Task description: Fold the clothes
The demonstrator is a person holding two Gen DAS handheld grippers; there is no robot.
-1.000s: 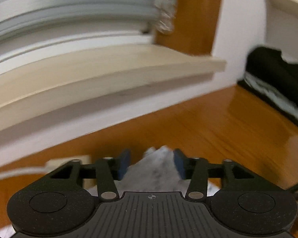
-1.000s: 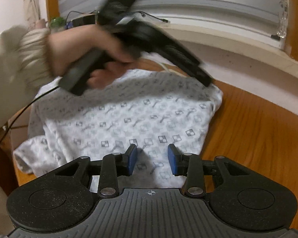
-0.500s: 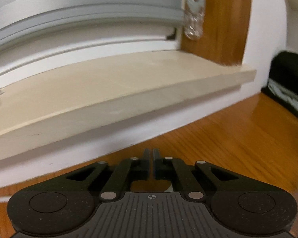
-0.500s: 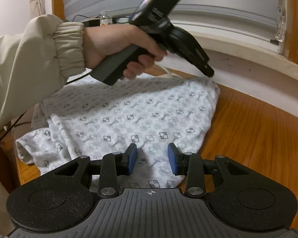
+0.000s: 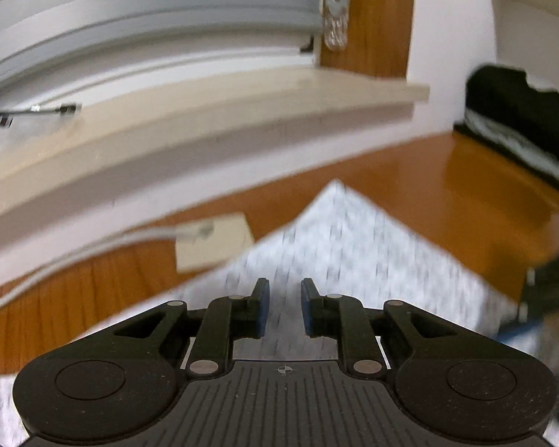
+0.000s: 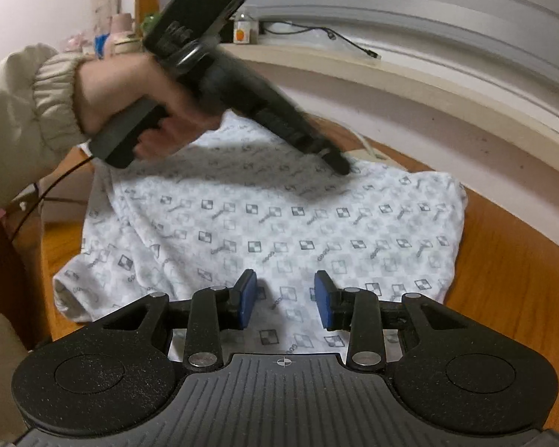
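Observation:
A white garment with a grey checked print [image 6: 279,216] lies spread flat on the wooden table [image 6: 503,279]. In the left wrist view its far corner [image 5: 339,201] points toward the wall. My left gripper [image 5: 285,307] hovers over the cloth a little back from that corner. Its jaws are opening, and only the fabric lying underneath shows in the gap. Seen from the right wrist, a hand holds the left gripper [image 6: 339,164] with its tip low over the garment's far part. My right gripper [image 6: 285,298] stands open above the near edge, nothing pinched.
A white box with a cable [image 5: 212,242] lies by the wall beyond the garment. A pale window sill [image 5: 205,119] overhangs the table's back edge. A black clothes pile [image 5: 521,123] sits at the right. A beige sleeve [image 6: 29,111] reaches in from the left.
The left gripper was shut at the garment's far corner half a second ago. It has since pulled back over the cloth and its jaws have parted. The right gripper has barely moved.

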